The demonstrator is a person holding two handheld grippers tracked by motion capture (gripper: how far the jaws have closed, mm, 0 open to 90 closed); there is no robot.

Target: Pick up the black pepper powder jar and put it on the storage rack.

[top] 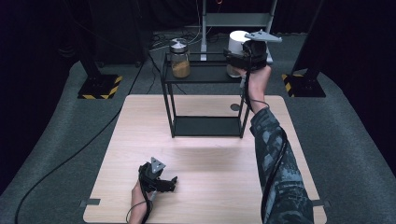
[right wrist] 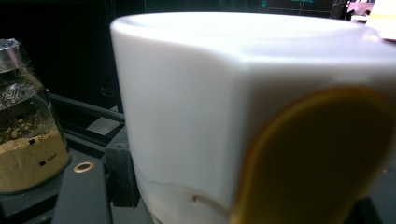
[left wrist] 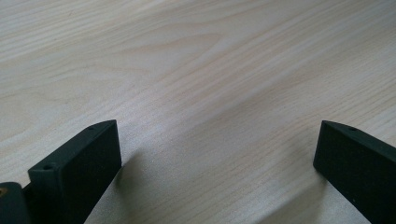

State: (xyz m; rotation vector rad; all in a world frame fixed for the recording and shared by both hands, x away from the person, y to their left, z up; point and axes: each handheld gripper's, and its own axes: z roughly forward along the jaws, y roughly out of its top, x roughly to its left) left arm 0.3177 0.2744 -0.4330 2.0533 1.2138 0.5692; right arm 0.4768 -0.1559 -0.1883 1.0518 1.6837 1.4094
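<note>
— Black plastic, both of them: the right gripper [top: 238, 58] is up at the top shelf of the black metal two-tier rack [top: 205, 74], and its jaws are clamped on the white-lidded container [top: 237, 44].

— Clamped for certain?

— In the right gripper view the white lid [right wrist: 187, 93] sits right against the lens, with one jaw showing low at the left beside it. From above, the gripper body with its grey three-cornered plate [top: 264, 36] hides the right side of the container, and the person's hand [top: 257, 79] grips the handle from below.

— Where does the container stand?

— At the right end of the rack's top shelf; whether its base rests on the shelf or hangs just above it I cannot tell. Under the lid its body looks clear, and a rounded yellow-orange patch [right wrist: 317, 158] fills the lower right of the right gripper view.

— Anything beside it?

— A clear glass jar with a silver lid and tan powder [top: 180, 58] stands at the left end of the same shelf, well apart from the container.

— And the other hand?

— The left gripper [top: 170, 183] rests low on the pale wooden table [top: 210, 154], near the front edge, jaws spread wide with bare wood grain [left wrist: 215, 116] between them, holding nothing. The rack stands at the far middle of that table.
</note>
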